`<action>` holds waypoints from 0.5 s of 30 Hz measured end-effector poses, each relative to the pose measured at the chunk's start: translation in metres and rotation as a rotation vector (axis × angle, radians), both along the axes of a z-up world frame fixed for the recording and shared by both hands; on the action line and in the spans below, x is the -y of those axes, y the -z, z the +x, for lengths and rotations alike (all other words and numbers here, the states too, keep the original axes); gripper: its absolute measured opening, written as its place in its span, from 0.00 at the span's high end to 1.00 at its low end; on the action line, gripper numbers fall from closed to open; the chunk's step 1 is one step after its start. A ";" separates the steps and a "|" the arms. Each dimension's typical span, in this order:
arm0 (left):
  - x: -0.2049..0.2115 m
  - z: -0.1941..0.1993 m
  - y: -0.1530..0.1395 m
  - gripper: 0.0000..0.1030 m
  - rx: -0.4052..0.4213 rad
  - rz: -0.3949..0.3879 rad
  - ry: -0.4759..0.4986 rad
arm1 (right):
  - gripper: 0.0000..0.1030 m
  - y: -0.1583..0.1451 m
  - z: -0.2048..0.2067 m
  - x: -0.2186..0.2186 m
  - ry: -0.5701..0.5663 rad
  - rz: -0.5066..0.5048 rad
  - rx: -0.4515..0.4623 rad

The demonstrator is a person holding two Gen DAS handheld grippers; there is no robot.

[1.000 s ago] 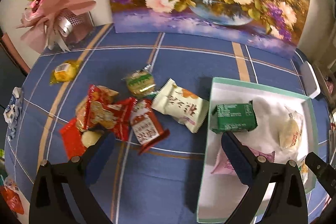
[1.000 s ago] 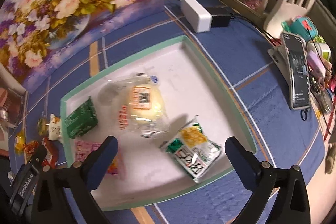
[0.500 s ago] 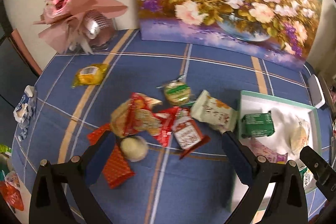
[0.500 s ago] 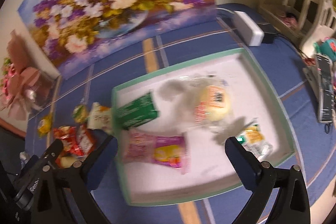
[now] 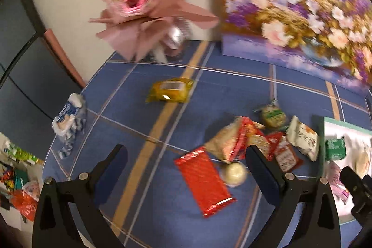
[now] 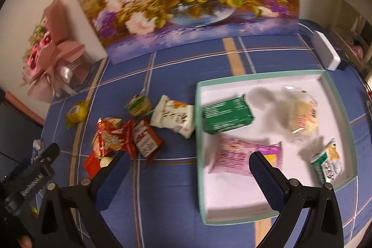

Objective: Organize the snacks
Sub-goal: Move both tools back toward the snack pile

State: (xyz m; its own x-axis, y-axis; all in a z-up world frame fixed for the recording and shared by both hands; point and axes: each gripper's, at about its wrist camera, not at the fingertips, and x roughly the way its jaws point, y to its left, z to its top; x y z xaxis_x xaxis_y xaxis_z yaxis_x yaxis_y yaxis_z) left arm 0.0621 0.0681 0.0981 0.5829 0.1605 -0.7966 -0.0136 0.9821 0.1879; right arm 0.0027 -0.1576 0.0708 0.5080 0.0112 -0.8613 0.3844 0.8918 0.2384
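From the left wrist, the left gripper (image 5: 186, 162) is hovering with its jaws spread wide and nothing between them, over the blue checked tablecloth (image 5: 227, 90); a flat red packet (image 5: 203, 180) and a round pale snack (image 5: 233, 172) are lying between its fingers, at the near edge of the snack pile. From the right wrist, the right gripper (image 6: 186, 169) is likewise gaping empty above the tray (image 6: 197, 131), where a green packet (image 6: 226, 114) and a pink packet (image 6: 234, 156) are lying inside.
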 end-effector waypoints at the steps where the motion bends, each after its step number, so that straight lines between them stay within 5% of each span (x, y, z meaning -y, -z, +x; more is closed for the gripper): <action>1: -0.008 0.001 -0.001 0.02 0.000 -0.012 -0.012 | 0.00 0.000 0.003 -0.005 -0.010 0.001 -0.001; 15: -0.058 0.017 0.039 0.02 -0.133 -0.200 -0.109 | 0.00 0.033 0.040 -0.056 -0.130 -0.014 -0.078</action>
State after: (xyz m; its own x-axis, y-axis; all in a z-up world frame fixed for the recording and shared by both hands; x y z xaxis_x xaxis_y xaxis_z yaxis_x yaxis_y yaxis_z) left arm 0.0795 0.1259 0.0587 0.4592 0.0477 -0.8871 -0.1092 0.9940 -0.0031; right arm 0.0428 -0.1012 0.0375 0.4344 0.0599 -0.8987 0.2827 0.9383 0.1992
